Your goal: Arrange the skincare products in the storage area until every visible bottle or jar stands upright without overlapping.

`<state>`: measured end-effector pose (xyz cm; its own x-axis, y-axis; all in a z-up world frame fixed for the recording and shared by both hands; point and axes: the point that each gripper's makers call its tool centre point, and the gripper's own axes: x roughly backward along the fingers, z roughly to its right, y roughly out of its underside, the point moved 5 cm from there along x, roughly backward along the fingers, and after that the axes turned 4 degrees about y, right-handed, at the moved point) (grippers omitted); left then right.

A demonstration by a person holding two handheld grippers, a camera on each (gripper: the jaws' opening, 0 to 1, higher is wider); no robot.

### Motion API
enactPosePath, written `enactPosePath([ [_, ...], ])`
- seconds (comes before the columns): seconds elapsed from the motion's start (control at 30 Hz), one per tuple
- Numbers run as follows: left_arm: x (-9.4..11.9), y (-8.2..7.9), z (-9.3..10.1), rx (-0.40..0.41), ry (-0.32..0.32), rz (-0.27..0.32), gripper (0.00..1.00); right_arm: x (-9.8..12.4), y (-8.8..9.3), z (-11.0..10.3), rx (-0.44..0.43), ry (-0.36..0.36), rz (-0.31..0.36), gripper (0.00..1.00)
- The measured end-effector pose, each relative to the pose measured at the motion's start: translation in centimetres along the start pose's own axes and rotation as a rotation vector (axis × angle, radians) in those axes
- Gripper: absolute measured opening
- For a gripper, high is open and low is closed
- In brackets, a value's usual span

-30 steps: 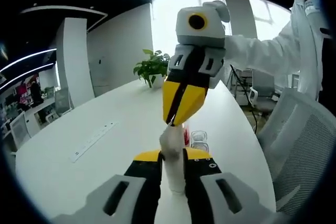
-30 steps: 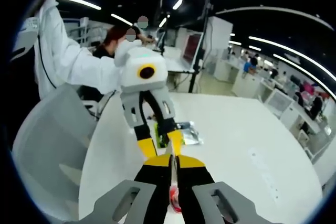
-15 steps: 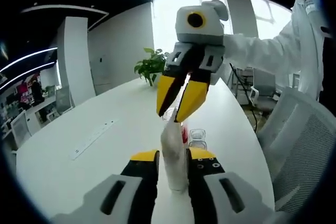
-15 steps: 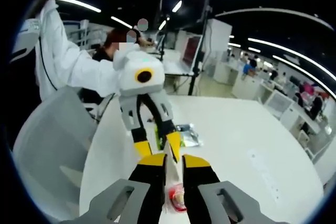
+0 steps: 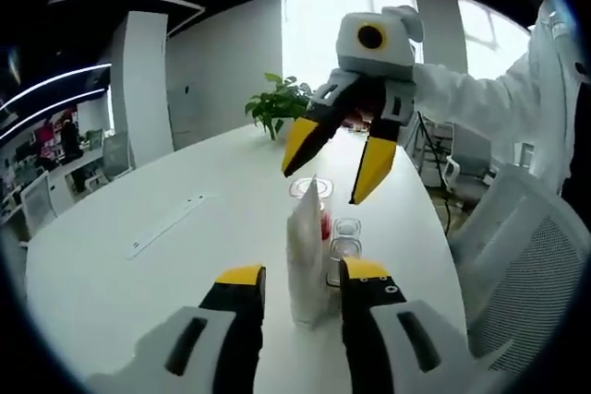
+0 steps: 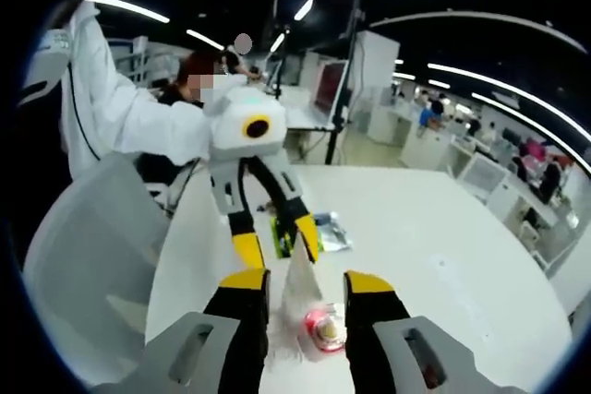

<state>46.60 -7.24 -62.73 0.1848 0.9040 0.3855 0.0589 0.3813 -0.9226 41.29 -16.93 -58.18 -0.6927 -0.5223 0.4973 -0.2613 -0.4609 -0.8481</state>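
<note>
Now the left gripper [image 5: 293, 276] stands with its jaws spread, and the white tube [image 5: 305, 260] rises upright between them on the white table [image 5: 138, 283], clear of both fingers. Just beyond the tube sit a clear glass jar [image 5: 345, 248] and a pink-capped jar [image 6: 324, 328]. Opposite, the right gripper [image 5: 338, 171] hovers released above the tube's crimped tip. Farther off stands a potted plant [image 5: 277, 108].
</note>
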Motion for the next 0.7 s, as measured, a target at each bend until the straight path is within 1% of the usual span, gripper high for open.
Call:
enactPosePath([
  [0.1, 0.7, 0.0, -0.1, 0.014, -0.018, -0.002, 0.38, 0.3, 0.3, 0.0, -0.004, 0.015, -0.007, 0.33],
  [0.17, 1.1, 0.1, -0.1, 0.009, -0.034, -0.007, 0.41, 0.5, 0.5, 0.0, -0.01, 0.023, -0.009, 0.38],
  [0.27, 1.6, 0.2, -0.1, 0.012, -0.051, -0.017, 0.47, 0.9, 0.8, 0.0, -0.018, 0.041, -0.014, 0.43],
  [0.3, 1.8, 0.3, -0.1, 0.013, -0.061, -0.026, 0.51, 1.0, 0.8, -0.1, -0.023, 0.045, -0.015, 0.44],
  [0.4, 2.3, 0.7, 0.0, 0.016, -0.077, -0.043, 0.57, 1.3, 1.1, -0.3, -0.034, 0.06, -0.023, 0.51],
  [0.47, 2.6, 0.8, 0.0, 0.023, -0.091, -0.043, 0.6, 1.4, 1.3, -0.5, -0.035, 0.058, -0.027, 0.54],
  [0.5, 2.8, 0.9, 0.0, 0.025, -0.101, -0.041, 0.64, 1.5, 1.4, -0.7, -0.036, 0.059, -0.03, 0.56],
  [0.57, 3.0, 1.0, 0.0, 0.03, -0.108, -0.045, 0.69, 1.6, 1.6, -0.8, -0.043, 0.062, -0.035, 0.59],
  [0.7, 3.5, 1.2, 0.3, 0.028, -0.118, -0.056, 0.74, 1.8, 1.9, -0.9, -0.059, 0.079, -0.04, 0.64],
])
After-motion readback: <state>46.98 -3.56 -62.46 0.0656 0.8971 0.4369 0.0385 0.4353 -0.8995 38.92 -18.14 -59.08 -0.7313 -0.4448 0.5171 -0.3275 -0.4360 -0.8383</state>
